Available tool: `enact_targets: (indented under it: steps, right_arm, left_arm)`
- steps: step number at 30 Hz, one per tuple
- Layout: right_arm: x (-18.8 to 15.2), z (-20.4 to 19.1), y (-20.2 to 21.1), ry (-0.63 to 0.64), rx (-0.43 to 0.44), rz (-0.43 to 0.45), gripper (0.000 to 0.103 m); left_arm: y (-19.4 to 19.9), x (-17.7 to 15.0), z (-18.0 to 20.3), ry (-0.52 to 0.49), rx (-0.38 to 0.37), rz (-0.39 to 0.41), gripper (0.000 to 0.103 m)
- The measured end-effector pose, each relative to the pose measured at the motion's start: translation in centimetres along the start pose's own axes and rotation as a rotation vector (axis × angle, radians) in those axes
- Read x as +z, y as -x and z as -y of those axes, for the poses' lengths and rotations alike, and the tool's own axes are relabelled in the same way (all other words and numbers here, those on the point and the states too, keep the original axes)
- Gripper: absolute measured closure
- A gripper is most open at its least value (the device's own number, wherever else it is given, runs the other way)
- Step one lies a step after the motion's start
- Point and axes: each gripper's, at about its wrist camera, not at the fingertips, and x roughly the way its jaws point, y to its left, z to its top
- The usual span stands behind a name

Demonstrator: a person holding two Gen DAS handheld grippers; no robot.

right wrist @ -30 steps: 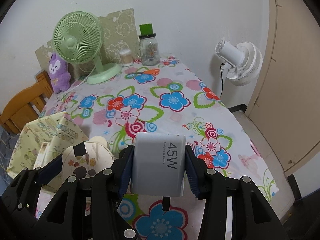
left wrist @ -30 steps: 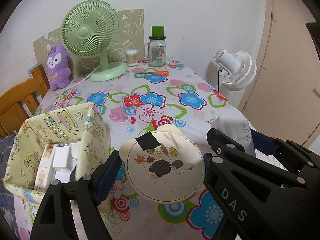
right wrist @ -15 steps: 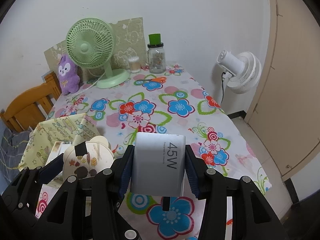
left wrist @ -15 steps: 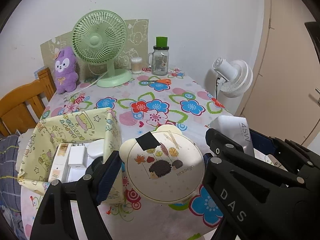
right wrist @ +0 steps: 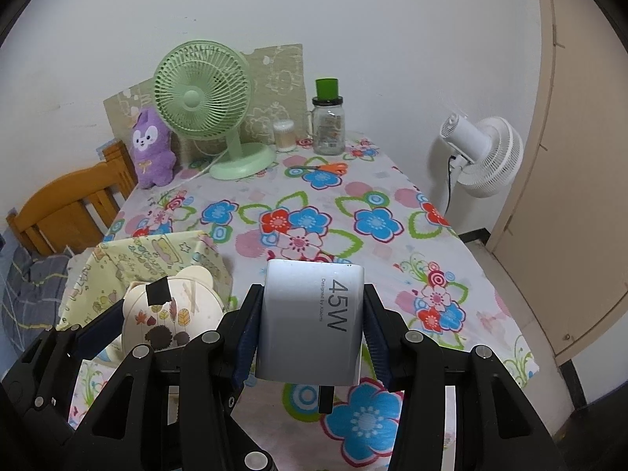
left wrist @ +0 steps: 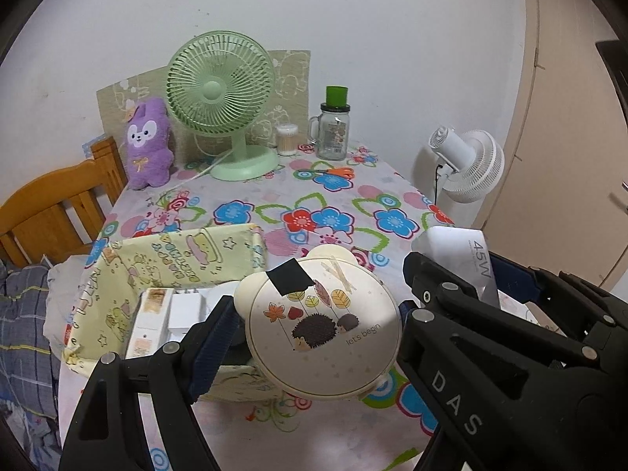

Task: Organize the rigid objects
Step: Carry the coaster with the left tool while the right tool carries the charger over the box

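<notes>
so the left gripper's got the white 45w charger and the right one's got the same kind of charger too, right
Not quite. The left gripper holds a round cream case with a hedgehog picture, clear in the left wrist view. The right gripper does hold the white 45W charger.

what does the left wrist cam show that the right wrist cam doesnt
Only the left wrist view looks into the yellow fabric bin, where white boxes lie, and it reads "let's begin" on the round hedgehog case that the left gripper holds.

Only the right wrist view shows the full face of the grey 45W charger clamped in the right gripper, and the floor by the door.

Both show the green fan, the purple plush, the glass jar, the white fan and the floral tablecloth.
</notes>
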Motion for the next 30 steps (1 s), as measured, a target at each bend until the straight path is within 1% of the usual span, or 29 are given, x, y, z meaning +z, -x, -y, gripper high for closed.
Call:
enact_targets:
  steps: [16,30]
  right_arm:
    - [1.7,-4.7,-1.2,0.036,0.045,0.003,0.052]
    - [2.2,-8.4,-3.8,0.069,0.062,-0.034,0.052]
  left_arm:
    - [-0.2,1.1,-4.4,0.03,0.047,0.007,0.02]
    - [-1.6,1.0,-8.1,0.062,0.062,-0.022,0.02]
